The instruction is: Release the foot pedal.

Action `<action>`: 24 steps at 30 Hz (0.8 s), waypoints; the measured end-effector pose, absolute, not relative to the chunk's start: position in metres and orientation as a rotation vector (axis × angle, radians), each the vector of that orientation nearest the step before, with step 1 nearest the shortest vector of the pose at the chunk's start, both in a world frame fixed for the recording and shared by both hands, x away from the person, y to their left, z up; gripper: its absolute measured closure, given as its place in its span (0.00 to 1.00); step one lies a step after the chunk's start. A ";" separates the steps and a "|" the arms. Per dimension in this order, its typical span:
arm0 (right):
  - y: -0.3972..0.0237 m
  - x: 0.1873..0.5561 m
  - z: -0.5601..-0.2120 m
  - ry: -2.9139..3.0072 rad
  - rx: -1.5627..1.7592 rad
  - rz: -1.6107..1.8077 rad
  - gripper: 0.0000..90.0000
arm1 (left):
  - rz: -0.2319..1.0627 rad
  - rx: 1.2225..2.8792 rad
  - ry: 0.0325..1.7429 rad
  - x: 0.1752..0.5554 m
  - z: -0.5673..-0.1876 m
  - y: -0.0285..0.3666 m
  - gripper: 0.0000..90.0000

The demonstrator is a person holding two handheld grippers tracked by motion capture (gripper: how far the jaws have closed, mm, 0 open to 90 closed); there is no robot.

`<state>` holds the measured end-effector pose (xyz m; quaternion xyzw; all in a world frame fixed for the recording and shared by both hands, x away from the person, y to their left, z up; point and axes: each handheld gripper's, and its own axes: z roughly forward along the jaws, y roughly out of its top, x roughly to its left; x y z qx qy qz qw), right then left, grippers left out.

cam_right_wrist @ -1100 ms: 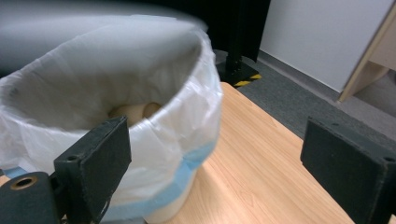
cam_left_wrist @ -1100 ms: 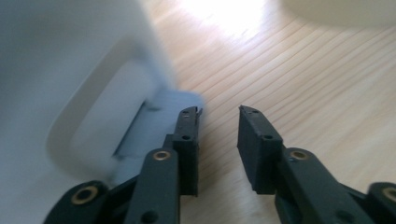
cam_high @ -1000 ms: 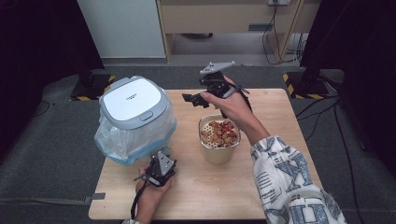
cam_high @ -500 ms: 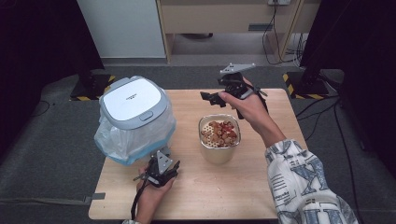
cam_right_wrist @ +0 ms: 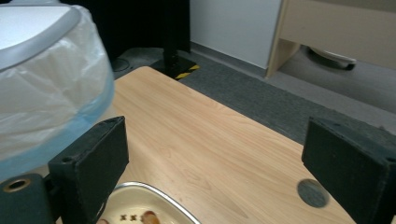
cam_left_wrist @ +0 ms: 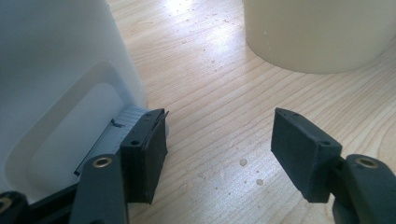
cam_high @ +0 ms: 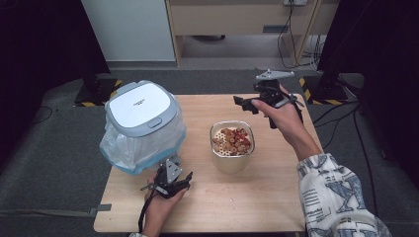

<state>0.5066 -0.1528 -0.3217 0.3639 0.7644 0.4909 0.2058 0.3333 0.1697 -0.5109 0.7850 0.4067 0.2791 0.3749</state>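
At the left, my left gripper (cam_high: 170, 180) has just been spreading its jaws beside the lidded bin (cam_high: 141, 123), nothing between them. In the middle, the bowl of scraps (cam_high: 232, 144) sits full on the table (cam_high: 276, 197), not yet emptied, I judge. My right gripper (cam_high: 245, 102) hovers spread and empty beyond it.

Two black two-jaw grippers are working at my one light wooden table (cam_high: 276, 197): I am holding the left gripper (cam_high: 184, 178) in one hand and the right gripper (cam_high: 243, 103) in the other. One white lidded bin lined with a clear plastic bag (cam_high: 141, 126) is standing there, and one cream metal-rimmed bowl (cam_high: 232, 160) is sitting beside it, carrying a heap of brown and red bits (cam_high: 232, 141) too many to count.
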 end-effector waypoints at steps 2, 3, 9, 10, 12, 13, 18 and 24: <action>-0.159 0.506 -0.323 2.107 1.037 1.360 0.09 | 0.711 2.013 1.038 0.333 -0.511 0.170 0.38; -0.164 0.505 -0.325 2.091 1.049 1.351 0.09 | 0.710 2.015 1.036 0.333 -0.511 0.170 0.37; -0.184 0.500 -0.333 2.036 1.090 1.316 0.09 | 0.701 2.012 1.029 0.333 -0.510 0.169 0.36; -0.187 0.498 -0.334 2.030 1.096 1.317 0.09 | 0.698 2.008 1.032 0.333 -0.510 0.169 0.36; -0.193 0.496 -0.337 2.024 1.108 1.304 0.09 | 0.690 2.013 1.034 0.333 -0.511 0.169 0.35; -0.196 0.495 -0.339 2.014 1.117 1.296 0.09 | 0.690 2.018 1.031 0.333 -0.511 0.169 0.35; -0.207 0.490 -0.349 1.996 1.145 1.271 0.09 | 0.684 2.026 1.025 0.334 -0.512 0.167 0.35; -0.219 0.484 -0.363 1.971 1.180 1.257 0.08 | 0.685 2.006 1.030 0.333 -0.510 0.171 0.33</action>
